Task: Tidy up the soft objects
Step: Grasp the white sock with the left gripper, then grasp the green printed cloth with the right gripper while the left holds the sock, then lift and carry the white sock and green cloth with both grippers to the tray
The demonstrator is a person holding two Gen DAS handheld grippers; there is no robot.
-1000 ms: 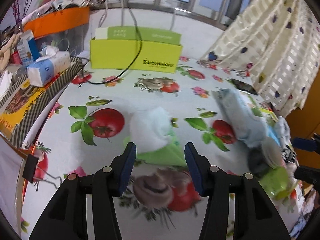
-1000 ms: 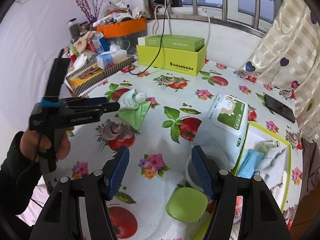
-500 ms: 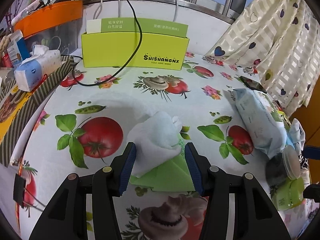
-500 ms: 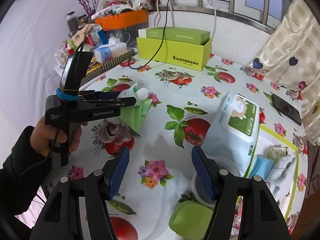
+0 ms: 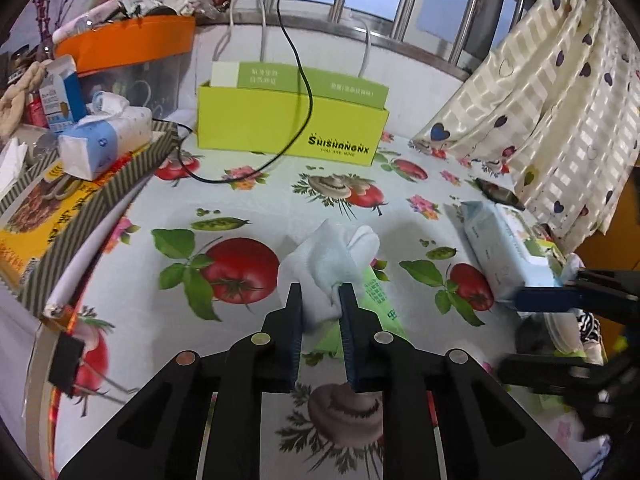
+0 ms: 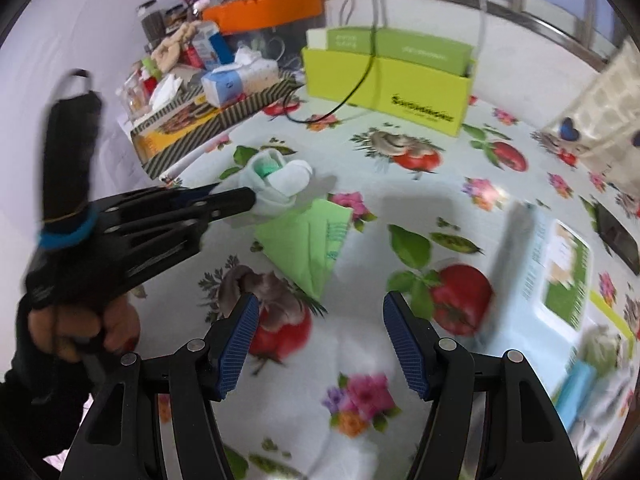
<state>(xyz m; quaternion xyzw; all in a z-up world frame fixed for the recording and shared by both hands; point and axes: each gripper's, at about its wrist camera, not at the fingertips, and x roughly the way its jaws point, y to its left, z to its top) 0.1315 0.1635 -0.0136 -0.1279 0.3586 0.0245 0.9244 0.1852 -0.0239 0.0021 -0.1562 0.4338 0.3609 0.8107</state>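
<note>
My left gripper [image 5: 320, 298] is shut on a rolled white sock [image 5: 332, 258], pinching its near end just above a green packet [image 5: 378, 304] on the fruit-print tablecloth. In the right wrist view the sock [image 6: 280, 180] shows a green inside and is held at the left gripper's tip [image 6: 250, 200], clear of the green packet [image 6: 316, 240]. My right gripper [image 6: 316, 330] is open and empty, hovering over the table nearer the front. A wet-wipes pack [image 5: 500, 248] lies at the right.
A yellow-green box [image 5: 288, 124] with a black cable stands at the back. A striped box [image 5: 80, 200] with a tissue pack [image 5: 104, 140] and clutter fills the left. A yellow-rimmed tray [image 6: 608, 312] with soft items, a phone [image 6: 616, 232] and a curtain [image 5: 540, 100] are at right.
My left gripper moved forward and closed on the white sock, lifting it off the green packet. My right gripper swung left and closer to the table.
</note>
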